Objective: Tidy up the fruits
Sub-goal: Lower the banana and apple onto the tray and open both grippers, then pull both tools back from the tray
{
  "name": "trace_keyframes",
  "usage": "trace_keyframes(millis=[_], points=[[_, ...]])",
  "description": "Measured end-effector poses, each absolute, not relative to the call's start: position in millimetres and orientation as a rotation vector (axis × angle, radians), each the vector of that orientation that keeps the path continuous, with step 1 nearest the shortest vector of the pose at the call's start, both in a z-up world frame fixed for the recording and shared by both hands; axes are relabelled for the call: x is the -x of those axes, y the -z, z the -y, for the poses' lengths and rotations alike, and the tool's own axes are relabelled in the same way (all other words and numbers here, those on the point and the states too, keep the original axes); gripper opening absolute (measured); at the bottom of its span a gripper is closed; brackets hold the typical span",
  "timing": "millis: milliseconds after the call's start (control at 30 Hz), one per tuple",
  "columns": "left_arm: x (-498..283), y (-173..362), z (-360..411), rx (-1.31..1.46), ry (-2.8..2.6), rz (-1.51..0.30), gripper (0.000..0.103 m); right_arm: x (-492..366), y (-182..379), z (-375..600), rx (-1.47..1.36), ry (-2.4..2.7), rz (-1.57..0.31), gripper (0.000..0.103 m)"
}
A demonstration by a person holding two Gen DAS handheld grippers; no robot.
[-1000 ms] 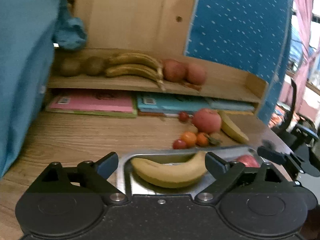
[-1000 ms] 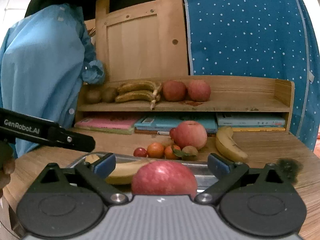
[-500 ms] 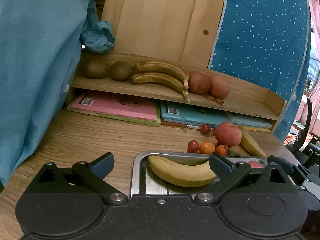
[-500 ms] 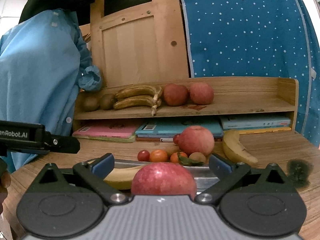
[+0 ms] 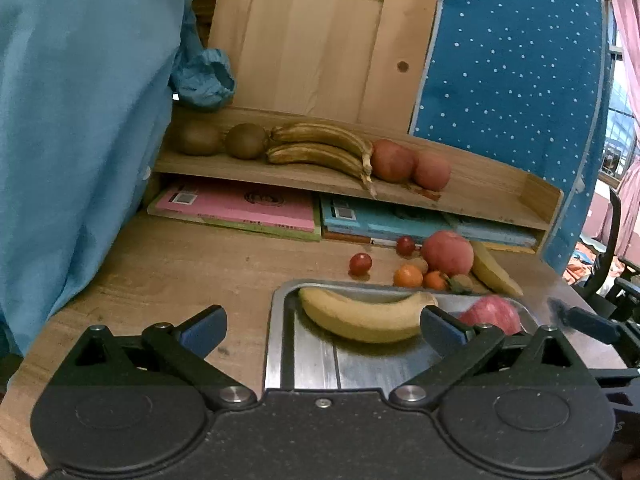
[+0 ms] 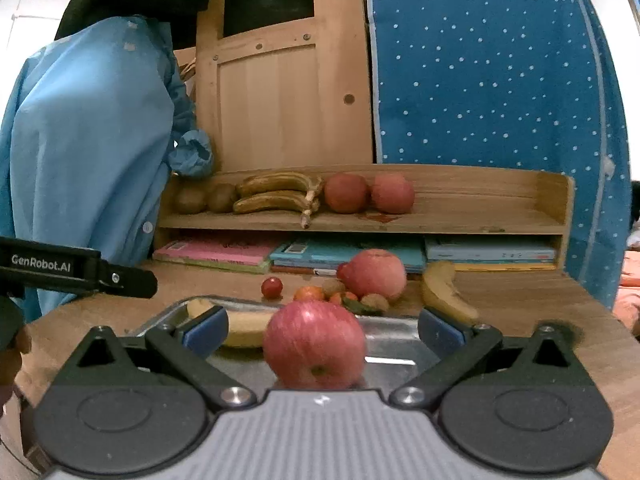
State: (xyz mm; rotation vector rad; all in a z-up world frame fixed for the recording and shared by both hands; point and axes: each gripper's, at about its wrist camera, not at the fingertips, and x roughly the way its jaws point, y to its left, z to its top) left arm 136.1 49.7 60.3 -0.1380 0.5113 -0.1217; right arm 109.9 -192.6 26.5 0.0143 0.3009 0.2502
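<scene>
A metal tray [image 5: 280,344] [image 6: 396,334] on the wooden table holds a yellow banana [image 5: 360,318] [image 6: 240,332] and a red apple [image 6: 314,346] [image 5: 494,314]. My left gripper [image 5: 322,326] is open and empty, over the tray's left rim, just short of the banana. My right gripper [image 6: 320,330] is open, with the apple between its fingers but apart from both. Loose fruit lies behind the tray: a big apple [image 5: 447,253] [image 6: 376,274], a banana [image 5: 494,270] [image 6: 446,292], cherry tomatoes [image 5: 360,263] [image 6: 272,287] and small oranges [image 5: 408,276].
A wooden shelf [image 5: 480,196] [image 6: 460,216] at the back carries two kiwis [image 5: 244,141], two brown bananas [image 5: 320,148] [image 6: 276,194] and two apples [image 5: 412,164] [image 6: 368,193]. Books [image 5: 240,208] lie under it. A blue garment [image 5: 72,120] hangs at the left.
Both grippers have drawn back and risen a little, so more of the tray and table shows. The left view has swung right. Both stay open; the fruit has not moved.
</scene>
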Motion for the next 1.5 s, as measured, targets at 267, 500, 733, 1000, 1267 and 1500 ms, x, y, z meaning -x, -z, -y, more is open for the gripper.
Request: trace_keyframes(millis=[267, 500, 733, 1000, 1267, 1500], points=[[-99.4, -51.7, -48.7, 0.111, 0.13, -0.519, 0.102, -70.9, -20.9, 198.6, -0.01, -0.222, -0.323, 0.103], [-72.3, -39.6, -49.0, 0.088, 0.143, -0.543, 0.102, -45.6, -12.0, 200.3, -0.014, -0.203, -0.367, 0.103], [-53.2, -27.4, -49.1, 0.045, 0.178, -0.566, 0.102, -34.6, -3.5, 201.6, -0.02, -0.173, -0.462, 0.103], [-49.5, -22.2, -47.2, 0.011, 0.201, -0.575, 0.102, -34.8, -1.4, 201.3, -0.025, -0.133, -0.512, 0.103], [-53.5, -23.3, -45.4, 0.009, 0.209, -0.578, 0.102, -35.9, -2.0, 202.2, -0.041, -0.107, -0.539, 0.103], [-56.2, -26.3, -44.1, -0.003, 0.21, -0.575, 0.102, -37.2, -5.8, 202.7, -0.04, -0.097, -0.545, 0.103]])
